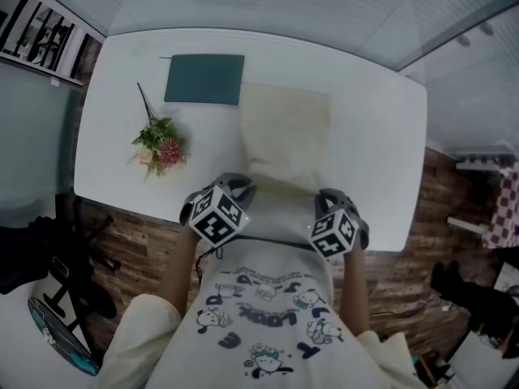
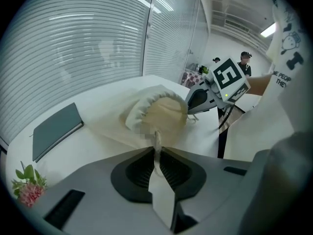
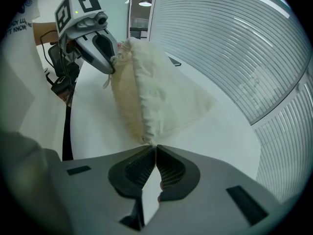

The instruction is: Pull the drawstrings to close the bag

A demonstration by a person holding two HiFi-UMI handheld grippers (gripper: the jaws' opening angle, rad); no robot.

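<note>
Bag (image 1: 285,128): one; left claw (image 2: 156,150), right claw (image 3: 155,147) (two) clamped.

One bag (image 1: 285,132), one notebook (image 1: 204,79), one posy (image 1: 160,147), two tools (left tool (image 2: 157,153), right tool (image 3: 154,151)).

Bag (image 1: 285,132) made of matt cream cloth, puckered at the mouth, drawstring (image 2: 157,140) of twisted cord, table (image 1: 381,136) finished smooth white with faint sheen, floor (image 1: 138,241) laid in grained wood planks, left gripper (image 2: 156,151) and right gripper (image 3: 154,148) cased in matt grey plastic, pads (image 2: 142,173) ribbed black.
</note>
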